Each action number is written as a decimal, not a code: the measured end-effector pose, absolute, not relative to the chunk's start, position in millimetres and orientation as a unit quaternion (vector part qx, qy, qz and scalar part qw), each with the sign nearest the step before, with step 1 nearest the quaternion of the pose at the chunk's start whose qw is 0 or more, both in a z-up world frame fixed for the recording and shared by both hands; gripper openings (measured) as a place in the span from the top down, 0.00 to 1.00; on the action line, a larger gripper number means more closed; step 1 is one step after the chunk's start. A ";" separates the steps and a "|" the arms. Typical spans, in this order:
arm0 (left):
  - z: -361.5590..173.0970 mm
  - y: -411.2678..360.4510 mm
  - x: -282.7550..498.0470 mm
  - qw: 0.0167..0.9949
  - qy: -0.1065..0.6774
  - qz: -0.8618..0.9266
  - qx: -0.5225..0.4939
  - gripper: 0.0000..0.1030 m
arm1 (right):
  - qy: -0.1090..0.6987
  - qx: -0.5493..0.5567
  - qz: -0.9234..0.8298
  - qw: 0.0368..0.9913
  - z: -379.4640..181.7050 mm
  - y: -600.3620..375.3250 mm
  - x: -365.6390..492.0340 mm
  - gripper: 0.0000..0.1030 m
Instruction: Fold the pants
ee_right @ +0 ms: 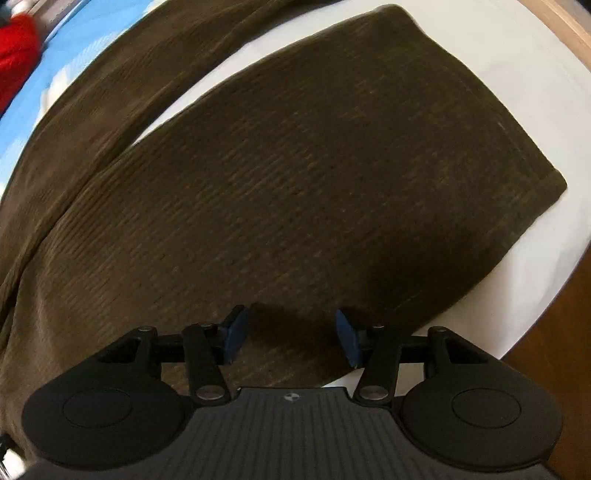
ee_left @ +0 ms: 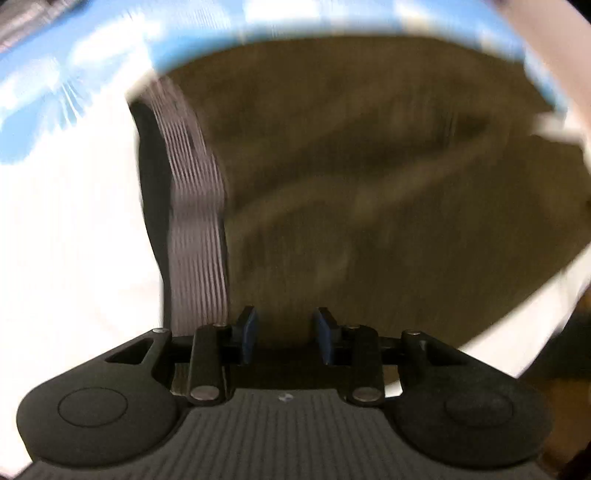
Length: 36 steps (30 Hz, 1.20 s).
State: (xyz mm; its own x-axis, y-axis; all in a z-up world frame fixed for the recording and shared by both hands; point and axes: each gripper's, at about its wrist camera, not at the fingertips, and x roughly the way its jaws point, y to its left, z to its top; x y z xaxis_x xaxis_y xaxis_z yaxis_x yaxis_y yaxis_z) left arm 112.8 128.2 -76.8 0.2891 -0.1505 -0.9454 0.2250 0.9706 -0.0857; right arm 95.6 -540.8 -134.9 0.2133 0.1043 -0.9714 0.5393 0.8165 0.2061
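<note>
Dark brown corduroy pants (ee_right: 295,177) lie spread on a white surface (ee_right: 535,92). In the right wrist view one leg lies flat with its hem at the right, and the other leg (ee_right: 110,92) runs off to the upper left. My right gripper (ee_right: 291,336) is open and empty just above the near leg. In the blurred left wrist view the pants (ee_left: 369,184) fill the middle, with the grey ribbed waistband (ee_left: 199,221) at the left. My left gripper (ee_left: 284,336) is open and empty over the fabric next to the waistband.
A blue and white patterned cloth (ee_left: 55,74) borders the white surface on the far side. A red item (ee_right: 16,48) sits at the upper left of the right wrist view. A wooden edge (ee_right: 569,26) and brown floor (ee_right: 546,332) lie at the right.
</note>
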 end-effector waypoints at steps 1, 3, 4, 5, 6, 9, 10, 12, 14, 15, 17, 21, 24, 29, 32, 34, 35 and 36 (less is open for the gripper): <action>-66.4 133.2 115.1 0.818 0.564 -0.113 0.011 0.60 | 0.590 0.265 -0.153 0.747 -126.4 -542.4 97.9 0.48; -50.3 140.6 120.1 0.841 0.532 -0.094 -0.021 0.60 | 0.533 0.256 -0.155 0.791 -98.9 -542.3 105.0 0.48; -44.5 141.5 122.1 0.852 0.516 -0.087 -0.030 0.61 | 0.500 0.255 -0.149 0.814 -84.3 -539.0 108.6 0.48; -39.5 141.4 123.7 0.861 0.500 -0.081 -0.036 0.61 | 0.471 0.257 -0.142 0.832 -71.3 -534.2 110.5 0.48; -36.5 139.5 127.3 0.868 0.488 -0.076 -0.040 0.66 | 0.445 0.261 -0.136 0.846 -60.1 -528.7 112.8 0.48; -31.1 130.8 148.5 0.879 0.470 -0.064 -0.051 0.87 | 0.389 0.275 -0.112 0.872 -39.5 -506.7 127.6 0.48; -31.3 126.5 154.1 0.880 0.468 -0.061 -0.051 0.88 | 0.377 0.275 -0.106 0.878 -36.3 -506.0 137.2 0.48; -31.9 114.3 167.9 0.883 0.464 -0.055 -0.042 0.88 | 0.358 0.267 -0.094 0.890 -28.3 -489.2 149.7 0.48; -30.2 105.8 180.3 0.888 0.456 -0.051 -0.030 0.88 | 0.348 0.254 -0.086 0.898 -21.0 -471.3 168.6 0.52; -31.3 102.2 186.9 0.890 0.453 -0.049 -0.030 0.88 | 0.344 0.251 -0.079 0.901 -14.6 -463.2 172.9 0.56; -35.7 101.3 198.7 0.893 0.447 -0.042 -0.030 0.88 | 0.342 0.245 -0.061 0.905 -11.1 -447.2 197.0 0.63; -41.0 104.8 227.8 0.901 0.433 -0.023 -0.033 0.88 | 0.345 0.212 -0.033 0.914 10.3 -401.6 201.8 0.85; -47.0 106.6 252.6 0.907 0.421 0.003 -0.012 0.88 | 0.351 0.198 -0.009 0.915 13.1 -379.9 212.9 0.90; -65.2 111.4 292.6 0.909 0.415 0.020 0.003 0.66 | 0.370 0.173 0.021 0.913 13.2 -357.6 223.0 0.90; -81.3 114.7 312.4 0.905 0.423 0.029 0.008 0.41 | 0.379 0.166 0.031 0.910 11.3 -357.4 228.9 0.89; -92.8 114.9 323.1 0.902 0.431 0.036 0.014 0.22 | 0.384 0.161 0.032 0.909 9.5 -359.0 232.4 0.89; -99.1 114.5 328.3 0.900 0.434 0.038 0.018 0.21 | 0.387 0.161 0.031 0.908 7.8 -361.0 234.8 0.89; -104.3 113.7 332.4 0.898 0.438 0.037 0.023 0.20 | 0.390 0.161 0.027 0.906 5.5 -363.4 237.4 0.89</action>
State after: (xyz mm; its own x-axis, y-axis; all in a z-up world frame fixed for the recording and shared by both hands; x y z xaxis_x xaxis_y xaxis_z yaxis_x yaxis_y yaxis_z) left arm 332.4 113.7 -104.3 0.6128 0.0862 -0.7855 -0.0452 0.9962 0.0741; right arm 237.4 -363.4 5.5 0.6945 0.1750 -0.6979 0.0762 0.9466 0.3132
